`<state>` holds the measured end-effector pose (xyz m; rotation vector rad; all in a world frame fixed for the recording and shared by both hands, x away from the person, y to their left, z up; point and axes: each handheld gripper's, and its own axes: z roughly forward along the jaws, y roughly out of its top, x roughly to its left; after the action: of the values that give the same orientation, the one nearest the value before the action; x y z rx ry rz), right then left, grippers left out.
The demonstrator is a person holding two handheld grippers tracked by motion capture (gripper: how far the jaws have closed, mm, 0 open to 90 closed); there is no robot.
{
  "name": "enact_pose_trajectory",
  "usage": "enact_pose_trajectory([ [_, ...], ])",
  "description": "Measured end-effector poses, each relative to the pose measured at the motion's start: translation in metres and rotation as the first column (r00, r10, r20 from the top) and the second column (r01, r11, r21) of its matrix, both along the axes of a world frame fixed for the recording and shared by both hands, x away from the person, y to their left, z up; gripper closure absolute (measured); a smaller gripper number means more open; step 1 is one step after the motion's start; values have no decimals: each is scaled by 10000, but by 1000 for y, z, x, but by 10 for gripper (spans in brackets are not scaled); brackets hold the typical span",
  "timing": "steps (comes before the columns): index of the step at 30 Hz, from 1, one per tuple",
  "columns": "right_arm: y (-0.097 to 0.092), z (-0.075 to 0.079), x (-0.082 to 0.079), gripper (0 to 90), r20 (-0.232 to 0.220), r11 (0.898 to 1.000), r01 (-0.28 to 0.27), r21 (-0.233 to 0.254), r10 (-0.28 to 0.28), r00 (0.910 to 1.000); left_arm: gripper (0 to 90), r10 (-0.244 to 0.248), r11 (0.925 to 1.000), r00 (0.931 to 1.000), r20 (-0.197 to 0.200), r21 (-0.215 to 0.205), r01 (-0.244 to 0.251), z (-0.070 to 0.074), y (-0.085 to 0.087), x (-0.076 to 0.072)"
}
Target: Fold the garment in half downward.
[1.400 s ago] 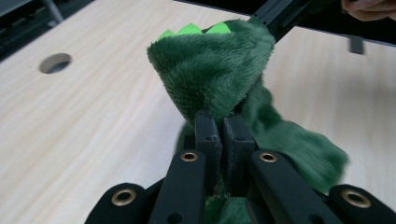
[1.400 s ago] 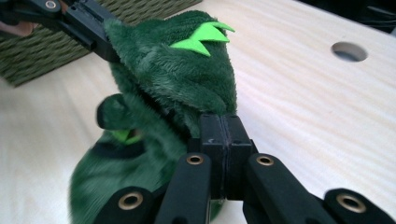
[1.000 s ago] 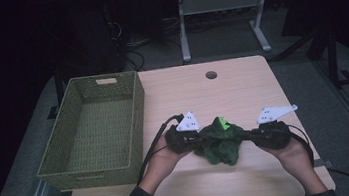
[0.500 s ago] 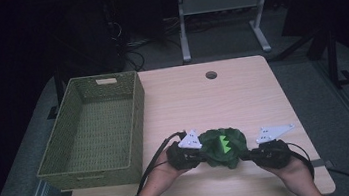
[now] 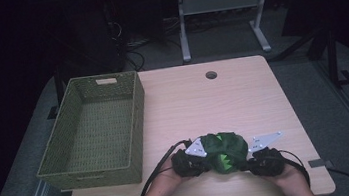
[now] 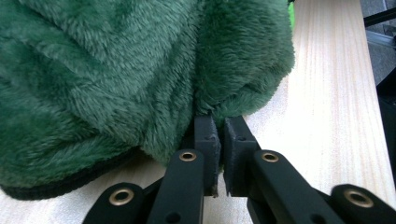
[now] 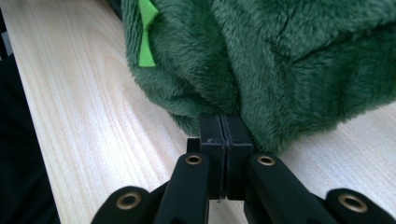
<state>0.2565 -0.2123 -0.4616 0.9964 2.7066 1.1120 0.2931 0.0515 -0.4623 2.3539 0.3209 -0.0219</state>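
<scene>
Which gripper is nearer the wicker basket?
Left. The left gripper sits just right of the basket, near its front corner, pinching the green plush cloth. The right gripper grips the cloth's far side, farther from the basket.

A dim lab or workroom: a bare wooden table [image 5: 244, 104] on grey carpet, cables [image 5: 130, 43] and a metal stand [image 5: 220, 17] at the far side.
</scene>
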Motion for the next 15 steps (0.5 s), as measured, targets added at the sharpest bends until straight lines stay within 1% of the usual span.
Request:
enact_pose_trajectory([
  [2, -1, 0, -1, 871, 4, 10000, 8, 56, -8, 10000, 784, 25, 10000, 10000, -46, -84, -25, 2, 0, -1],
  [4, -3, 2, -1, 838, 77, 9998, 23, 175, -24, 10000, 721, 127, 9996, 9999, -109, -235, -130, 6, 3, -3],
  [7, -5, 5, -2, 806, 68, 9996, 116, 254, -118, 9999, 695, 171, 9989, 9996, -206, -427, -180, 12, 8, -7],
  [9, -7, 7, -3, 789, 242, 9995, 65, 321, -73, 9997, 689, 208, 9985, 9996, -177, -501, -217, 17, 12, -9],
  [10, -8, 8, -5, 782, 259, 9994, 54, 350, -63, 9996, 684, 206, 9982, 9997, -125, -555, -212, 19, 13, -10],
  [13, -9, 12, -10, 758, 311, 9987, 81, 497, -97, 9995, 668, 256, 9964, 9995, -208, -798, -272, 23, 18, -13],
  [14, -10, 12, -11, 751, 341, 9987, 79, 494, -96, 9994, 666, 196, 9967, 9997, -162, -779, -208, 24, 20, -13],
  [15, -10, 12, -12, 742, 317, 9987, 90, 505, -106, 9994, 662, 246, 9963, 9995, -221, -817, -263, 24, 20, -14],
])
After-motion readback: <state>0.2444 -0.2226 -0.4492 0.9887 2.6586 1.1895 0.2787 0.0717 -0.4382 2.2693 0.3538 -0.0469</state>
